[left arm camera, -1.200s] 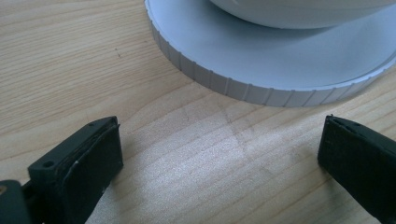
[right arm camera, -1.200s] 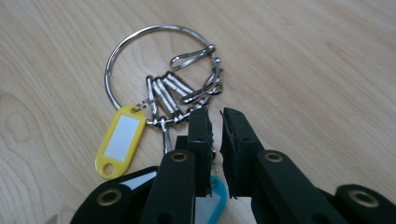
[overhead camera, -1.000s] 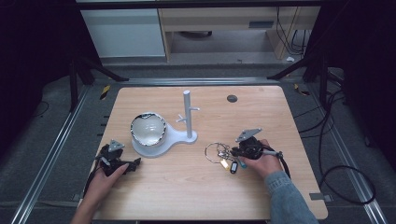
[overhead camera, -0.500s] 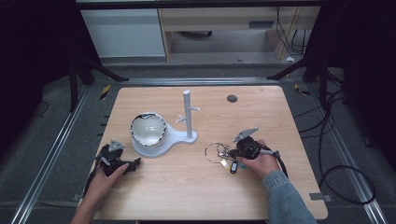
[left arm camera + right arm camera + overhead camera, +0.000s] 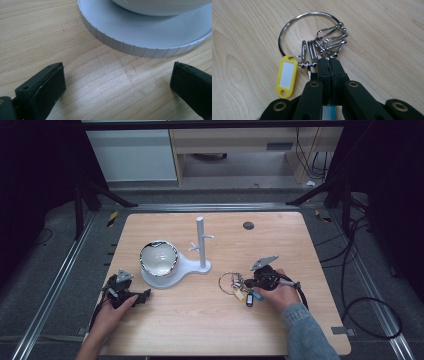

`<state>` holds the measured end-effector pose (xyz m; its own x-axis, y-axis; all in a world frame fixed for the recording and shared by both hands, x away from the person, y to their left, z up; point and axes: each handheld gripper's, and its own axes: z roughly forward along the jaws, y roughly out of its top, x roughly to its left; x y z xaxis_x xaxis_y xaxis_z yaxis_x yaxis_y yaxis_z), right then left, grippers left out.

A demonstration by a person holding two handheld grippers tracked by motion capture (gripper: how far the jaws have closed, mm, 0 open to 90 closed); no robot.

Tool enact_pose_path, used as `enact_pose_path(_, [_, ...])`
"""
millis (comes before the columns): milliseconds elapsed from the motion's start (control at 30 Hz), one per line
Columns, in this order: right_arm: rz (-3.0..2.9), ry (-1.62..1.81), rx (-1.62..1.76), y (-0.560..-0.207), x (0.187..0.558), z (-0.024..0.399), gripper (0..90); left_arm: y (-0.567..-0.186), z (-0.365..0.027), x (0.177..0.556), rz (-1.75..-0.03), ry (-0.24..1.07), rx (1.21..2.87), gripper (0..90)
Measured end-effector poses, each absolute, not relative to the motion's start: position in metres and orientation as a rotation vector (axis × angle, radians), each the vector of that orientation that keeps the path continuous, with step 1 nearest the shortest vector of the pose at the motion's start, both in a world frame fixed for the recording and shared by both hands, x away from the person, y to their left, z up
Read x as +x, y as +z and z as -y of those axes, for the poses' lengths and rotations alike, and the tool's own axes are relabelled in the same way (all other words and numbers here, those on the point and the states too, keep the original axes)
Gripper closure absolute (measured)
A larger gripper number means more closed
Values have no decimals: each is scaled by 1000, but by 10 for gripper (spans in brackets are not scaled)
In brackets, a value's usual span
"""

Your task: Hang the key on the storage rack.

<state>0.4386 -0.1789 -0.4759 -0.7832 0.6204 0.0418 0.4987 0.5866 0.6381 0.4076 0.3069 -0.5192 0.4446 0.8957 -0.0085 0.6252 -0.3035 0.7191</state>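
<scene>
Your right gripper has just closed its jaws; the pads now sit pressed together at the base of the bunch of steel snap clips on the large steel key ring. They seem to pinch a clip or a tag's link, though the exact piece is hidden behind the pads. A blue tag edge shows low between the jaw arms.

The ring lies flat on the pale wooden table, right of centre, with its yellow plastic tag just beside the jaws. In the high view the bunch rests near the white stand base, apart from it, with bare wood toward the near edge.

Your left gripper rests with jaws wide apart, nothing between them but wood. The ribbed rim of the white round base curves just ahead of the pads, not touching. The white bowl sits on that base. The white peg post stands upright between both hands.
</scene>
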Motion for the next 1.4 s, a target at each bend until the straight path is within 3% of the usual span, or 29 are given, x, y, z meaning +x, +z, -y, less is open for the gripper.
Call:
enact_pose_path(467, [-2552, 1036, 894, -441, 436, 181, 887, -519, -307, 408, -1270, 529, 2040, 0])
enact_pose_path(967, [-2615, 902, 774, -387, 470, 148, 888, -519, -307, 408, -1271, 530, 2041, 0])
enact_pose_path(1400, [-2631, 868, 713, -353, 479, 135, 888, -519, -307, 408, -1273, 532, 2039, 0])
